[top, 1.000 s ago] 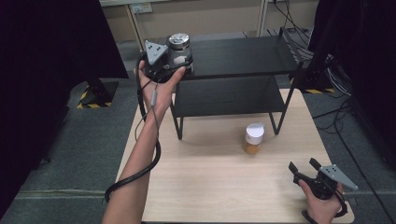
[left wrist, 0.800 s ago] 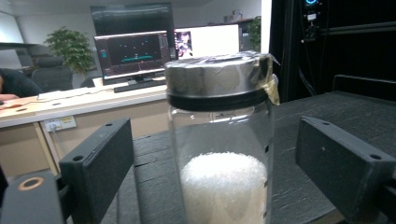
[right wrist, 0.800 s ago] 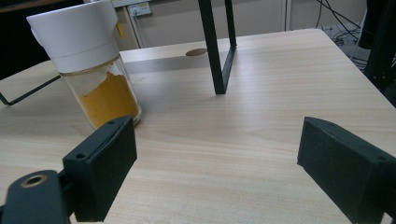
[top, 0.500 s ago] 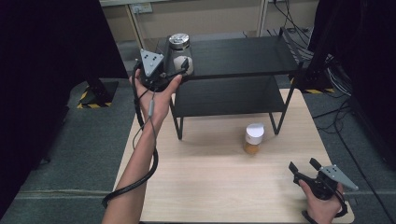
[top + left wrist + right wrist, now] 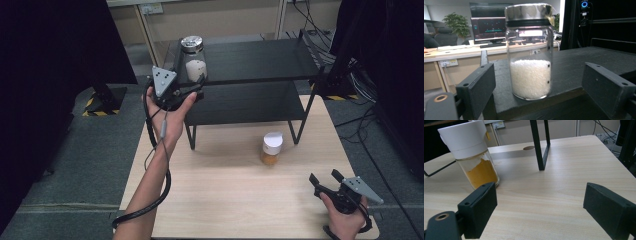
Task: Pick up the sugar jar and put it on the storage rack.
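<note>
On my left the glass jar [image 5: 529, 50] stands alone at the shelf's [image 5: 260, 60] front corner, open shelf top beside it, while bare table [image 5: 225, 200] separates my right gripper [image 5: 327, 182] from the spice jar [image 5: 271, 148].

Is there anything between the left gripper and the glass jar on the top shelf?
Nothing visible. The left gripper is open, and the glass jar stands upright on the shelf just ahead of its jaws, with only bare shelf between.
</note>
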`<state>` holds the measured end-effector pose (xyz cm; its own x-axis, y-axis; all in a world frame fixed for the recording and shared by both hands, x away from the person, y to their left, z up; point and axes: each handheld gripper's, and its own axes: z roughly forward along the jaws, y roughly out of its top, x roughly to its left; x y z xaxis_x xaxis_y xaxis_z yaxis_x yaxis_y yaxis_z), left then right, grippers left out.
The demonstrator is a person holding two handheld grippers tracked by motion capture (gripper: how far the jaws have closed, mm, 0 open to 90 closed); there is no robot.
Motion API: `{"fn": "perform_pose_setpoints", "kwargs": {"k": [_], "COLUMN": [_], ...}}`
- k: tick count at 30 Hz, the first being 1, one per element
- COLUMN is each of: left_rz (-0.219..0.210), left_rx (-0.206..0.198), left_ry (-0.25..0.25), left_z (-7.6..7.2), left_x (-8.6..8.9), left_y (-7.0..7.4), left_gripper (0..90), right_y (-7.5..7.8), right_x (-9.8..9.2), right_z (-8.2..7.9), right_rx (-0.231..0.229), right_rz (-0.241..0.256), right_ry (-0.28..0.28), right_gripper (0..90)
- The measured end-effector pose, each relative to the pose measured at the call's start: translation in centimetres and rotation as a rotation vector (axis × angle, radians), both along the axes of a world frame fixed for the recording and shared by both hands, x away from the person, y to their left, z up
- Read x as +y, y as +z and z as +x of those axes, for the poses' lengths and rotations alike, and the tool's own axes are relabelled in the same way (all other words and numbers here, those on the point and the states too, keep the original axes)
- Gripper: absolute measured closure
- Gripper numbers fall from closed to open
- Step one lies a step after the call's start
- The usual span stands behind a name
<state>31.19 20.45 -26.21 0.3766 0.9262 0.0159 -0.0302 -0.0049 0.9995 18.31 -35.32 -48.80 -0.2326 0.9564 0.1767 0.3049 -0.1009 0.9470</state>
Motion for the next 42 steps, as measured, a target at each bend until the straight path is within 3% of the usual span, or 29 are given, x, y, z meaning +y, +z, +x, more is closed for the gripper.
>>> {"fn": "perform_pose_setpoints", "kwargs": {"k": [20,28,42], "left_rz": [0.013,0.02,0.026], "left_rx": [-0.022,-0.004,-0.032], "left_ry": [-0.055,-0.071,-0.11], "left_z": [-2.3,-2.7,-3.1], "left_x": [0.2,0.7,1.5], "left_y": [-4.7,-7.0,-10.5], "left_gripper": [11.5,11.3,10.9], "right_y": [0.0,0.0,0.0], "right_x": [0.1,0.1,0.1], "right_z": [0.0,0.0,0.0], "right_rx": [-0.001,0.0,-0.001], "right_rz": [-0.006,-0.003,-0.007], "right_ry": [-0.002,-0.003,-0.003], "right_gripper": [12.0,12.0,12.0]}}
